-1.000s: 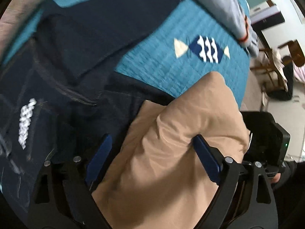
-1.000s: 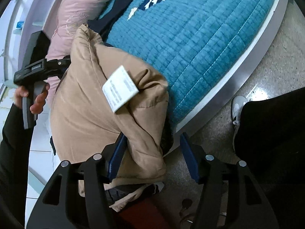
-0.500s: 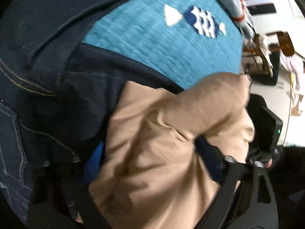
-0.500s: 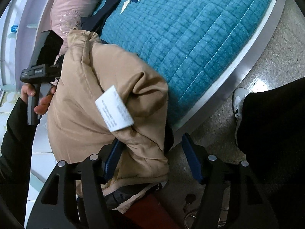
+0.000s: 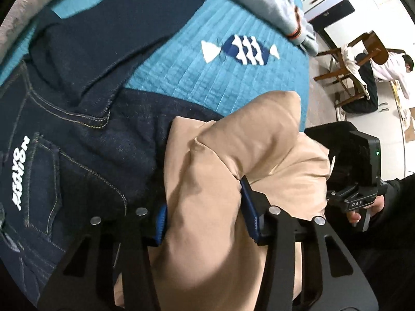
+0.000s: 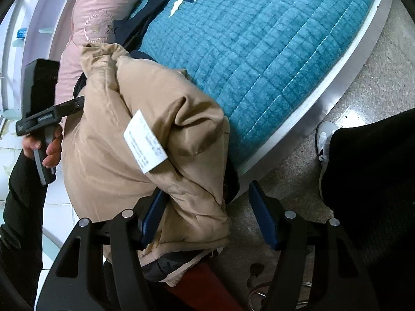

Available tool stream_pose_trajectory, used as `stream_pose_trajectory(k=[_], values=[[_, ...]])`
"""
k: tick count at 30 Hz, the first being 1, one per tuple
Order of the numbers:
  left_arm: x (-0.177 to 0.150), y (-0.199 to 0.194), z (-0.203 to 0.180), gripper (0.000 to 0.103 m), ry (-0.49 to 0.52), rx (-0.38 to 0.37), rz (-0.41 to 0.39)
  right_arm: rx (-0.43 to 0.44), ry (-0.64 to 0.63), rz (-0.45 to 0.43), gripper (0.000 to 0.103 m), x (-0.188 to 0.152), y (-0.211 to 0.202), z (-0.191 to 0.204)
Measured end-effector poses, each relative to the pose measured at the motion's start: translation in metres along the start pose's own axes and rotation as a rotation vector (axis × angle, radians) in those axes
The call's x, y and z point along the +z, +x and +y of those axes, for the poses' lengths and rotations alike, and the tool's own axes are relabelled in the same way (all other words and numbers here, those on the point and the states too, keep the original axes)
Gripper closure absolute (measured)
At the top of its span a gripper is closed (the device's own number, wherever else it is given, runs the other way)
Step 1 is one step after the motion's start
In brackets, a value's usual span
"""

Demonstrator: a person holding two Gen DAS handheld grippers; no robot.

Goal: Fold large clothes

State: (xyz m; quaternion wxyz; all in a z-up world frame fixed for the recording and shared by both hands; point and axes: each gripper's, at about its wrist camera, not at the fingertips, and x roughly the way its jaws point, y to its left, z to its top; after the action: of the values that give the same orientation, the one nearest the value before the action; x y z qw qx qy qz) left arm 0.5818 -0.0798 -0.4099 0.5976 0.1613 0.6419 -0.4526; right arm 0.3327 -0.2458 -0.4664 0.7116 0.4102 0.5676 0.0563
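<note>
A tan puffy jacket (image 5: pixel 233 142) hangs bunched over the near edge of the bed, partly on dark blue jeans (image 5: pixel 77 142). My left gripper (image 5: pixel 203 202) is closing, and its blue pads press into a thick fold of the jacket. In the right wrist view the jacket (image 6: pixel 116 155) shows a white care label (image 6: pixel 145 142). My right gripper (image 6: pixel 207 194) stands open around the jacket's lower fold. Its left pad touches the fabric and its right pad is clear of it, over the floor. A hand holds each gripper's handle.
A teal quilt (image 6: pixel 259 51) with a fish patch covers the bed. A pink pillow (image 6: pixel 103 13) lies at its head and a grey garment (image 5: pixel 259 0) at the far side. A shoe (image 6: pixel 324 140) stands on the speckled floor. A person (image 5: pixel 376 72) sits at the far right.
The left jaws have narrowed from wide open onto the jacket fold. The left view swung toward the jeans and back. The right gripper has stayed put, its jaws slightly wider.
</note>
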Motion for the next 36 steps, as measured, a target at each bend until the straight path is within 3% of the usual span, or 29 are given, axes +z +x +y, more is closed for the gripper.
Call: stream_pose_trajectory(k=[5, 8, 11, 25, 28, 32, 36], values=[[-0.004, -0.013, -0.011, 0.061, 0.002, 0.014, -0.004, -0.018, -0.004, 0.006, 0.042, -0.001, 0.001, 0.0], [-0.005, -0.006, -0.016, 0.061, 0.028, 0.063, -0.006, -0.013, 0.007, 0.011, 0.042, 0.0, 0.003, -0.004], [-0.017, -0.018, -0.021, 0.067, 0.075, 0.075, -0.068, -0.016, -0.001, 0.009, 0.042, 0.0, 0.002, -0.002], [-0.104, -0.054, 0.02, 0.07, -0.145, 0.023, -0.215, 0.058, -0.071, 0.034, 0.04, -0.003, 0.012, 0.019], [-0.112, -0.054, 0.027, 0.07, -0.177, 0.023, -0.232, 0.043, -0.113, 0.012, 0.04, -0.003, 0.009, 0.027], [-0.118, -0.053, 0.035, 0.07, -0.208, 0.021, -0.252, -0.041, -0.272, -0.082, 0.041, -0.007, -0.002, 0.053], [-0.125, -0.054, 0.044, 0.07, -0.239, 0.008, -0.266, 0.039, -0.213, -0.031, 0.041, -0.001, 0.011, 0.046]])
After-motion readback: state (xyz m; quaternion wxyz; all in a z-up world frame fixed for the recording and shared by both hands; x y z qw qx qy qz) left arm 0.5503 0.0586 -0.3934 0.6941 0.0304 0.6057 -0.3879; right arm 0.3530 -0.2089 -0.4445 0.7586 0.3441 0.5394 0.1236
